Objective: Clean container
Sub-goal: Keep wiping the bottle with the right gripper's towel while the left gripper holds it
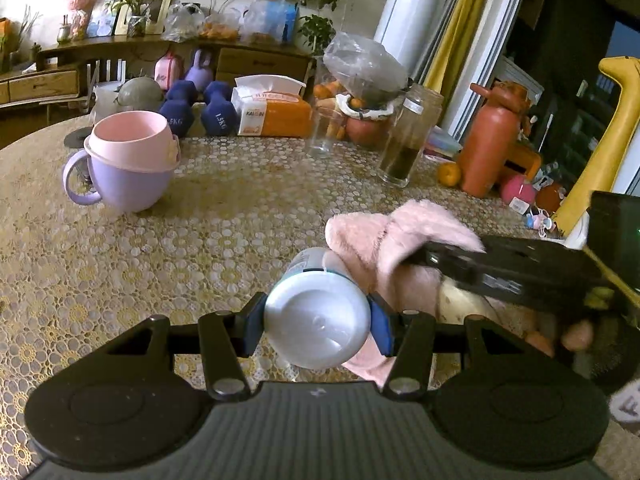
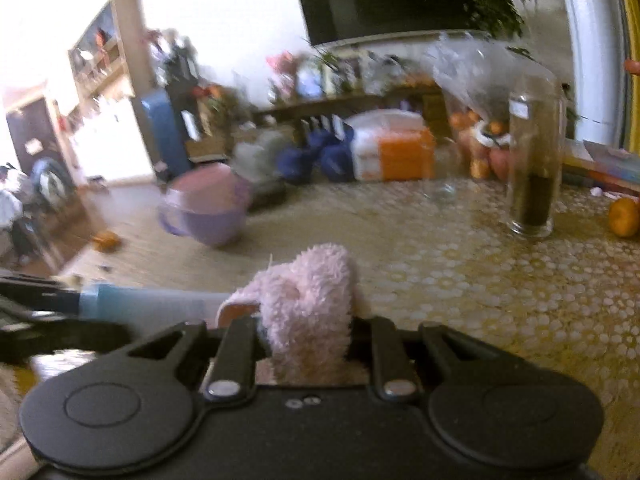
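In the left wrist view my left gripper is shut on a pale blue-white bottle, held lying along the fingers with its round base toward the camera. A fluffy pink cloth presses against the bottle's right side and far end. The right gripper's black body comes in from the right, holding that cloth. In the right wrist view my right gripper is shut on the pink cloth, and the bottle lies sideways at the left, touching the cloth.
On the lace-covered round table stand a purple mug with a pink bowl inside, a drinking glass, a tall jar with dark contents, blue dumbbells, a tissue pack, an orange bottle and oranges.
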A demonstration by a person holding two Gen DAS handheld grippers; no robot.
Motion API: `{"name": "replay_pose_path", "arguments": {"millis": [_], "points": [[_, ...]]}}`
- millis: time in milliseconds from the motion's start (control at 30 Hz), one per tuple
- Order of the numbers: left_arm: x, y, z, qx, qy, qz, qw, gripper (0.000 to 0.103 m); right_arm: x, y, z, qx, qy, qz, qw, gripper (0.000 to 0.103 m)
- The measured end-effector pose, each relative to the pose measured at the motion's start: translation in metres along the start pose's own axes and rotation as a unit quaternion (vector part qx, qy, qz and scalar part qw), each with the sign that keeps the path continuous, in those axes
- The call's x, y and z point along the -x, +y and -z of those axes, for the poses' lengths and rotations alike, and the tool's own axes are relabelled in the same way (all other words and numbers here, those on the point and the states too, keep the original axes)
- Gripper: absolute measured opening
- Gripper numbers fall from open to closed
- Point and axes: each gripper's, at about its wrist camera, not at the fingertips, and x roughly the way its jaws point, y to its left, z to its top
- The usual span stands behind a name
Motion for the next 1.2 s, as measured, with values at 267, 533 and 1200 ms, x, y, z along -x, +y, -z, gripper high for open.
{"name": "replay_pose_path", "arguments": {"millis": [267, 533, 1200], "points": [[0.000, -0.004, 0.005, -0.010, 0.006, -0.006, 0.9999, 0.052, 0.014, 0.033, -0.007, -0.006, -0.030, -0.097, 0.995, 0.018], [-0.001, -0.003, 0.010, -0.006, 0.014, -0.005, 0.9999, 0.052, -0.016, 0.045, -0.013, 0.019, -0.012, -0.088, 0.996, 0.018], [-0.001, 0.000, 0.016, -0.004, 0.018, 0.002, 0.9998, 0.052, -0.071, 0.011, -0.019, 0.024, 0.066, 0.029, 0.997, 0.018]]}}
